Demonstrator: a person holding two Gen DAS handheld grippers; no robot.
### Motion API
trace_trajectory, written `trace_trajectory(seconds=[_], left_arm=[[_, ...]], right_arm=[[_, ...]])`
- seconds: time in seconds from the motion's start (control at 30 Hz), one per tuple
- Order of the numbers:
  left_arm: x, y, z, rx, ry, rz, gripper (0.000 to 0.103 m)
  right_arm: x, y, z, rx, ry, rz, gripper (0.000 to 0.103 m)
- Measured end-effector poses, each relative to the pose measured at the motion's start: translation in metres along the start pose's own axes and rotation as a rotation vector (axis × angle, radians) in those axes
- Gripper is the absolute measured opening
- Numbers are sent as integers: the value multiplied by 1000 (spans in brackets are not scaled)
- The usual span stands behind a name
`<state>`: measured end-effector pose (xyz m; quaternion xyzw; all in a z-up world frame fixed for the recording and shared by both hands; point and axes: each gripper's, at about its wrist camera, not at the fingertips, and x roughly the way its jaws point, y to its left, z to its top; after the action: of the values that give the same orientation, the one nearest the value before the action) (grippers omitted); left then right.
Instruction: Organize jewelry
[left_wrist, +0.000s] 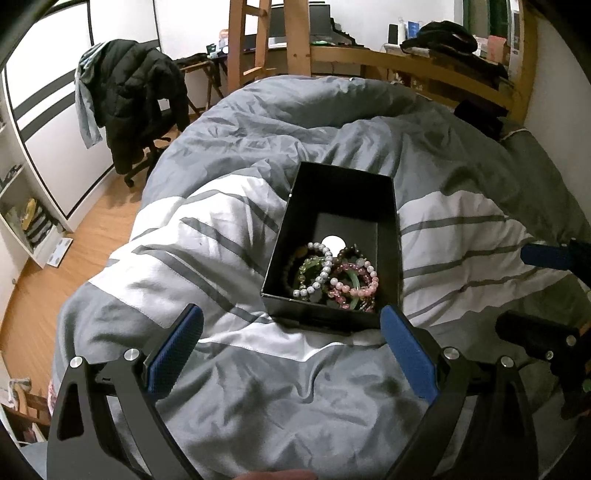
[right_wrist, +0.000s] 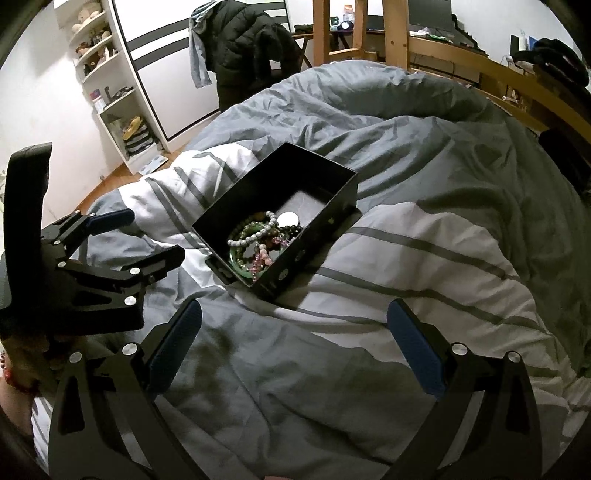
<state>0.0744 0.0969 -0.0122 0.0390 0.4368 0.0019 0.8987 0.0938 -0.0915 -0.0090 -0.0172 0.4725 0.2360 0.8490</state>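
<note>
An open black box (left_wrist: 303, 206) (right_wrist: 334, 206) rests on the grey and white striped duvet. Inside lie several beaded bracelets (left_wrist: 334, 275) (right_wrist: 258, 240): white, green, pink and dark ones, plus a round white disc (left_wrist: 333, 243) (right_wrist: 289, 219). My left gripper (left_wrist: 291, 332) is open just short of the box's near wall, holding nothing. My right gripper (right_wrist: 295, 325) is open too, hovering over the duvet in front of the box. The left gripper (right_wrist: 147, 240) shows at the left of the right wrist view; the right gripper (left_wrist: 532, 288) shows at the right edge of the left wrist view.
The rumpled duvet (left_wrist: 258, 387) covers the bed. A wooden bed frame (left_wrist: 369, 55) and ladder stand behind. A chair draped with a dark jacket (left_wrist: 129, 103) stands left on the wooden floor, near white shelves (right_wrist: 110, 74). A person's hand (right_wrist: 22, 362) wearing a red beaded bracelet holds the left gripper.
</note>
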Motion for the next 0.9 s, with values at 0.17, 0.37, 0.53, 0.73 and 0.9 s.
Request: trace_trajectory(seconds=[0.17, 0.37, 0.53, 0.73, 0.9], left_arm=[[0, 1, 0, 0, 1, -1, 95], [1, 0, 0, 3, 7, 2, 95], [2, -1, -1, 3, 9, 4, 95], [2, -2, -1, 2, 8, 4, 95], [2, -2, -2, 3, 10, 4, 95]], right_arm=[[1, 1, -1, 1, 3, 2, 99], [3, 0, -1, 11, 6, 2, 99], [5, -2, -1, 19, 7, 3, 99], [5, -3, -1, 18, 7, 1, 99], [5, -3, -1, 15, 8, 0, 99]])
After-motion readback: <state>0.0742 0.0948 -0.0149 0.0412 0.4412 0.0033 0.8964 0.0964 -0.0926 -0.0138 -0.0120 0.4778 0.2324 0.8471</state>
